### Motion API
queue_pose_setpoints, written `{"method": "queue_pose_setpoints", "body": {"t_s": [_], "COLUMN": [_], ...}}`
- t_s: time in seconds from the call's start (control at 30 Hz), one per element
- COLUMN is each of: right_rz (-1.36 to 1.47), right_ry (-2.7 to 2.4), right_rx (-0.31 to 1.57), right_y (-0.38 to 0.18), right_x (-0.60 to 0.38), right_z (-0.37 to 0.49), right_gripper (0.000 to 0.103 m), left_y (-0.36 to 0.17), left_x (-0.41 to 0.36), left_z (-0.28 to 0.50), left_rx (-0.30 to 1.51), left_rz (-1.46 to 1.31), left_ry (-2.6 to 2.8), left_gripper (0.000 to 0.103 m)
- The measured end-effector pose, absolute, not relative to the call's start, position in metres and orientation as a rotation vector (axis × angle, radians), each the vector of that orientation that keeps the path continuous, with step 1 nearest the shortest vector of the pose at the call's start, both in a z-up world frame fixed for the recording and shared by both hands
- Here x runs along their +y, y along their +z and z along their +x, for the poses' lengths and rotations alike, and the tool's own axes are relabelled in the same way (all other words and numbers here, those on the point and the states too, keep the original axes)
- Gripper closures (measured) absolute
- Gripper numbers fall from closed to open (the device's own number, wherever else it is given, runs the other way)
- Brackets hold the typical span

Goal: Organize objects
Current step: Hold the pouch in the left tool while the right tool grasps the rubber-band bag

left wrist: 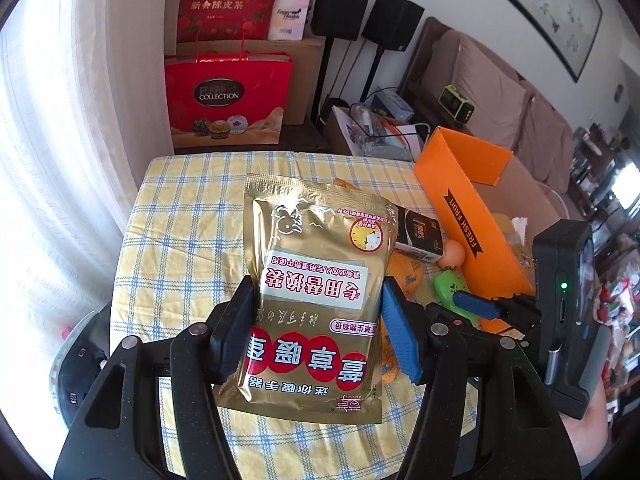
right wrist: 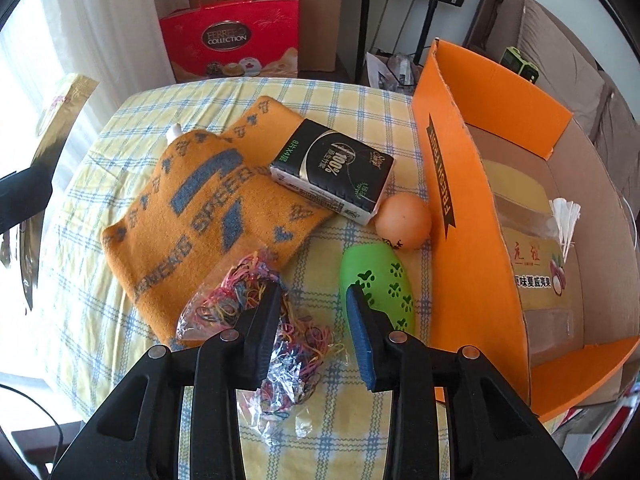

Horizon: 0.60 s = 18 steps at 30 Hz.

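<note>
Gold foil pouch (left wrist: 316,304): red and white Chinese print, gripped at its two side edges by the left claw (left wrist: 316,328), which is clenched on it, black pad on one edge and blue pad on the other. The pouch is lifted above the tabletop (left wrist: 180,216); in the right wrist view it shows only as a gold sliver at the far left edge (right wrist: 60,120).

Right claw (right wrist: 312,340): jaws parted, gripping nothing, hanging over a clear bag of coloured rubber bands (right wrist: 280,344) that lies on the tabletop between its fingers.

Green oval item with paw-print cutouts (right wrist: 384,280): on the tabletop, just beside the blue pad of the right claw.

Orange ball (right wrist: 404,220): on the tabletop, touching or nearly touching the orange box wall, just beyond the green item.

Black tissue pack (right wrist: 332,168): marked "100%", resting partly on the orange knitted cover.

Orange knitted cover with grey lettering (right wrist: 200,216): lies flat across the middle of the tabletop, a white spout (right wrist: 175,133) protruding at its far end.

Orange cardboard box marked "FRESH FRUIT" (right wrist: 452,240): open, standing at the right side of the tabletop; yellow packaged goods and white sticks inside.

Tabletop cover: yellow, white and blue checked cloth.

Beyond the tabletop: red Ferrero Collection gift bag (left wrist: 228,100), a second red gift bag above it (left wrist: 228,4), two black speakers on stands (left wrist: 368,12).
</note>
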State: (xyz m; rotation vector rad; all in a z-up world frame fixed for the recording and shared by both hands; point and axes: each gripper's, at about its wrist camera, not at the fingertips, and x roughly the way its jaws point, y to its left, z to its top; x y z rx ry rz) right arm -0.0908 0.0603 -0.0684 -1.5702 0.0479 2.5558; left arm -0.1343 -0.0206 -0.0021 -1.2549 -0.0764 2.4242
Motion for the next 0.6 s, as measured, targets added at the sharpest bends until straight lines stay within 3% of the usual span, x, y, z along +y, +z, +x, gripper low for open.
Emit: {"method": "queue_pose_setpoints", "body": {"t_s": [0.6], "right_rz": [-1.579], "right_ry": [2.545], "right_rx": [0.212], "right_y": [-0.072], "right_x": [0.073], "right_z": [-0.089], "right_gripper": [0.065], "left_y": [-0.002], "left_x": [-0.019], "left_z": [-0.132], "left_rx": [-0.086], "left_rz": [-1.245], "left_ry": [2.409], "left_gripper": [0.045]}}
